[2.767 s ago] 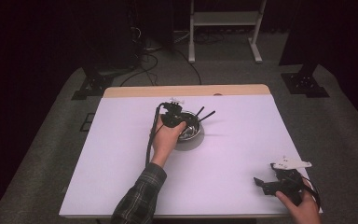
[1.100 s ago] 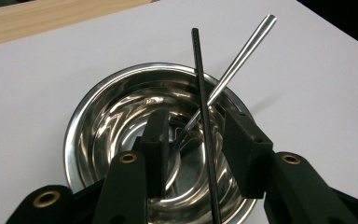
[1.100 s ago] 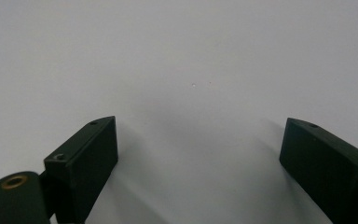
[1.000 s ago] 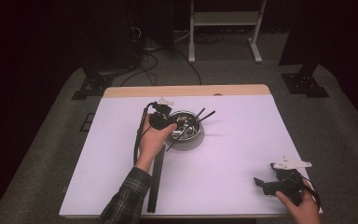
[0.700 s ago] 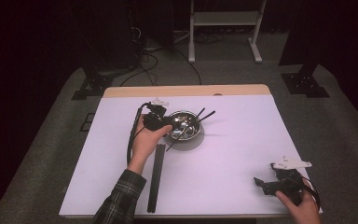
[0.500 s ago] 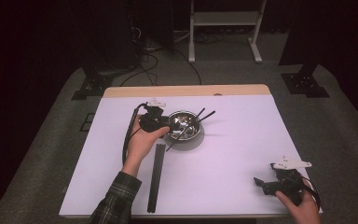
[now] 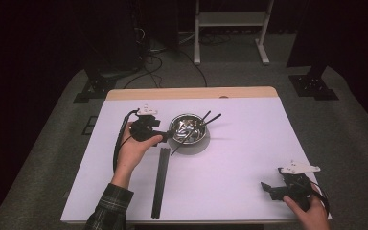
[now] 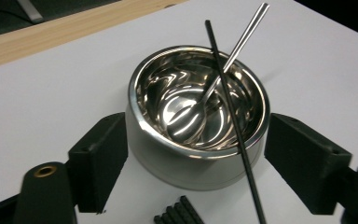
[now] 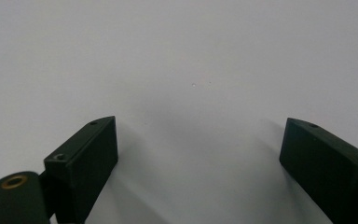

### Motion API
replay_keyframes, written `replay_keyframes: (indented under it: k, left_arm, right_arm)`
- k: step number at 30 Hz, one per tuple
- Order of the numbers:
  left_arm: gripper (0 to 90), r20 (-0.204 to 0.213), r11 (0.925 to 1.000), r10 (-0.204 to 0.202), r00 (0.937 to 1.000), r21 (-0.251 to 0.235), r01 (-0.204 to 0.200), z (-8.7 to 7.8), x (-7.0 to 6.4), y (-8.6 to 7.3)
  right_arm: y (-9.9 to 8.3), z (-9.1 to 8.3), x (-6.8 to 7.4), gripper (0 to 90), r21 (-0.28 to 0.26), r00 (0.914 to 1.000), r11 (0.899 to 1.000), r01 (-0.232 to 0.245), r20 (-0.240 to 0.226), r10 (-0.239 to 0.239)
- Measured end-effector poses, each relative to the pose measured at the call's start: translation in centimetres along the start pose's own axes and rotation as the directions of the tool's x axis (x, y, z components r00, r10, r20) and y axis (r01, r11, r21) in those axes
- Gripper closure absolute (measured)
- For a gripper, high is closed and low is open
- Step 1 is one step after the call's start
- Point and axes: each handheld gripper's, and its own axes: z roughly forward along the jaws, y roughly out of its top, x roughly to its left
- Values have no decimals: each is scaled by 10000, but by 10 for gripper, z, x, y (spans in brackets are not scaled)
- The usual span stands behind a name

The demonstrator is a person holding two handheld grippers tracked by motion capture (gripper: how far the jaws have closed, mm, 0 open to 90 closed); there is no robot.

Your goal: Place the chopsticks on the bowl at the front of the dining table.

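Steel bowl (image 8: 196,116), round, polished and shiny, sits near the far middle of the white table (image 7: 230,163), a metal spoon (image 8: 214,84) and thin black chopstick (image 8: 233,116) resting inside. Left gripper (image 8: 196,154) straddles it, jaws spread wide, clasping nothing. It looks light, rigid and slippery; pinching the rim seems safest. Right gripper (image 9: 198,154) rests released.

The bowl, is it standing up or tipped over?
Standing up. The bowl sits flat on the white table, its open mouth facing up, with a spoon and a black stick leaning inside.
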Motion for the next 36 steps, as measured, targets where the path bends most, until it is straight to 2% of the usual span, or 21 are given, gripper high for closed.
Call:
replay_keyframes:
  k: [7,16,21,26,28,36]
  left_arm:
    - [193,-86,9997,100,9999,238,-98,-6,7,-15]
    - [193,-173,9979,257,9995,598,-247,-5,11,-33]
    - [193,-551,9971,246,9982,732,-206,-2,17,-41]
    - [209,-622,9940,670,9958,906,-612,4,20,-47]
    - [210,-771,9920,816,9937,1031,-734,5,21,-47]
    - [194,-908,9946,527,9945,938,-441,12,26,-55]
  right_arm:
    - [0,0,0,100,-10,10000,10000,-24,3,24]
    - [0,0,0,100,-5,10000,10000,-9,5,9]
    - [0,0,0,100,-9,10000,10000,1,9,-1]
    - [0,0,0,100,-6,10000,10000,-4,7,4]
    - [0,0,0,100,-8,10000,10000,-8,8,8]
    - [0,0,0,100,-10,10000,10000,1,10,-1]
